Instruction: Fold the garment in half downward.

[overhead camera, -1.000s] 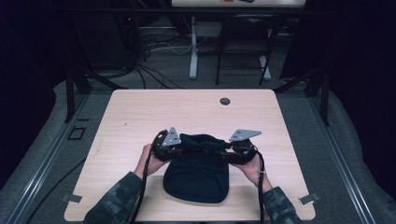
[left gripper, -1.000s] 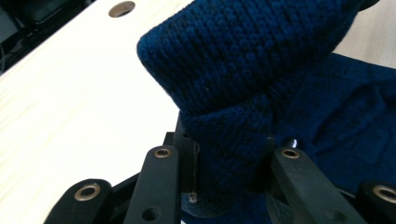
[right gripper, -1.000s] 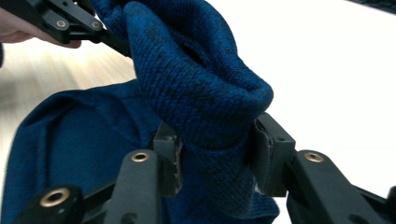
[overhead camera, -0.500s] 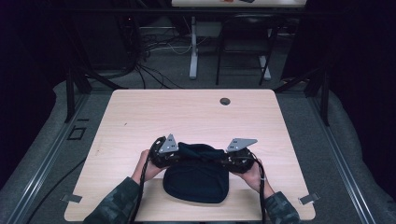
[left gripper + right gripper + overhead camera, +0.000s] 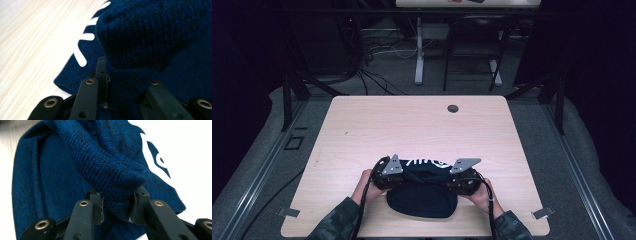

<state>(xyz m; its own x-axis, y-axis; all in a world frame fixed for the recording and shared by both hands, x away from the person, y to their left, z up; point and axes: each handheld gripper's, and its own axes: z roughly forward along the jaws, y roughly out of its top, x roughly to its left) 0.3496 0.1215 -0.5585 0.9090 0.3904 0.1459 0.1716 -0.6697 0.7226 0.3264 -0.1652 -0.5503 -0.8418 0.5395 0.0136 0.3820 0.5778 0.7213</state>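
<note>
Navy ribbed-knit garment [image 5: 422, 200] — bunched, pinched by both jaws

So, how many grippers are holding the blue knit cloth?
2. The left gripper pinches the cloth at its left edge, and the right gripper pinches its right edge, near the table's front.

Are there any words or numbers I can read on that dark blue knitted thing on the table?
None can be read. The dark blue knitted garment carries white printed marks, but folds of cloth cover part of them: bar-like strokes show in the left gripper view and a curved shape in the right gripper view. No whole letter or number is legible.
</note>
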